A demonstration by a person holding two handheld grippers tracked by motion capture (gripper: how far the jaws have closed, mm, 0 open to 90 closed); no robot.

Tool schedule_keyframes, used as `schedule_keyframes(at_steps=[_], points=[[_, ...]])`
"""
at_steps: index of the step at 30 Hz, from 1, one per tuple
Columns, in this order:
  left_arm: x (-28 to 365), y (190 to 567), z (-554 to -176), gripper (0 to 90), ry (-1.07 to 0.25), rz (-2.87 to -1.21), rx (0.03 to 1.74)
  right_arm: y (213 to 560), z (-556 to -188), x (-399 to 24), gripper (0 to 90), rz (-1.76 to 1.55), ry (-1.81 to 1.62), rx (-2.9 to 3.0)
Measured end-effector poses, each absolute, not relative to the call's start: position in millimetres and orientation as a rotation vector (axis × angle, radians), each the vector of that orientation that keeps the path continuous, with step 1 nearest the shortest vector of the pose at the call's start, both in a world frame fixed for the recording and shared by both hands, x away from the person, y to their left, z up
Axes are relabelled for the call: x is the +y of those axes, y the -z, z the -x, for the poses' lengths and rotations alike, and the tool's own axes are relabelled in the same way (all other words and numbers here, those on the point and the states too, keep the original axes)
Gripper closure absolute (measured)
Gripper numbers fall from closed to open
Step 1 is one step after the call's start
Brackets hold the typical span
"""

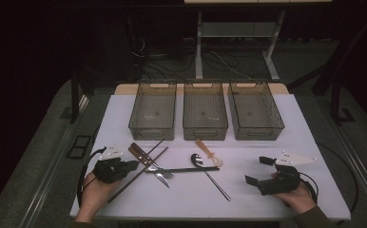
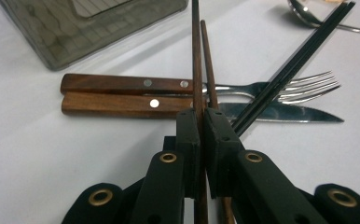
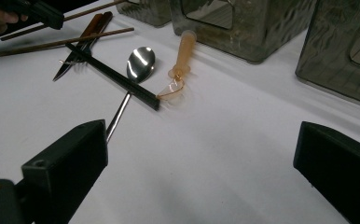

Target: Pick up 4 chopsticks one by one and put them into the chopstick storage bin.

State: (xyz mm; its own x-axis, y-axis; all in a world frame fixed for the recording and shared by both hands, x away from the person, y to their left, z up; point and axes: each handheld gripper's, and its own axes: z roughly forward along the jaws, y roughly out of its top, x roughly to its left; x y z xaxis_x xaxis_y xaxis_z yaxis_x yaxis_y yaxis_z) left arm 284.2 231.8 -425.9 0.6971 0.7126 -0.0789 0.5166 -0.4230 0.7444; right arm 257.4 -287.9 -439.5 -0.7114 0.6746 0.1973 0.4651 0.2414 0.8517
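My left gripper [image 1: 134,164] [image 2: 201,114] is shut on one brown chopstick [image 2: 197,60] [image 1: 152,150], which runs between its pads and points toward the bins. The right gripper view shows that stick [image 3: 82,14] lifted off the table at the left gripper [image 3: 52,18]. A second brown chopstick [image 2: 207,65] [image 3: 66,42] lies on the white table [image 1: 267,128], passing under the jaw. Both cross a wooden-handled fork [image 2: 308,84] and knife [image 2: 285,113]. My right gripper [image 1: 256,170] [image 3: 201,140] rests open at the right, nothing between its jaws.
Black chopsticks [image 1: 181,169] [image 3: 117,79] lie across a metal spoon [image 1: 197,160] [image 3: 140,63], with an orange plastic spoon [image 1: 209,153] [image 3: 180,60] beside them. Three smoky plastic bins [image 1: 152,130] [image 1: 205,131] [image 1: 257,131] stand in a row at the table's far side.
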Motion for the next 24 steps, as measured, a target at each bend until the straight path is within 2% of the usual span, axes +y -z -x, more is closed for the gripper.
schedule_keyframes(at_steps=[24], points=[[219.2, 399.5, -294.8, 85.2, -0.288, -1.993, 0.905, 439.1, -259.0, -287.7, 2.3, -1.077, -1.445, 2.311]])
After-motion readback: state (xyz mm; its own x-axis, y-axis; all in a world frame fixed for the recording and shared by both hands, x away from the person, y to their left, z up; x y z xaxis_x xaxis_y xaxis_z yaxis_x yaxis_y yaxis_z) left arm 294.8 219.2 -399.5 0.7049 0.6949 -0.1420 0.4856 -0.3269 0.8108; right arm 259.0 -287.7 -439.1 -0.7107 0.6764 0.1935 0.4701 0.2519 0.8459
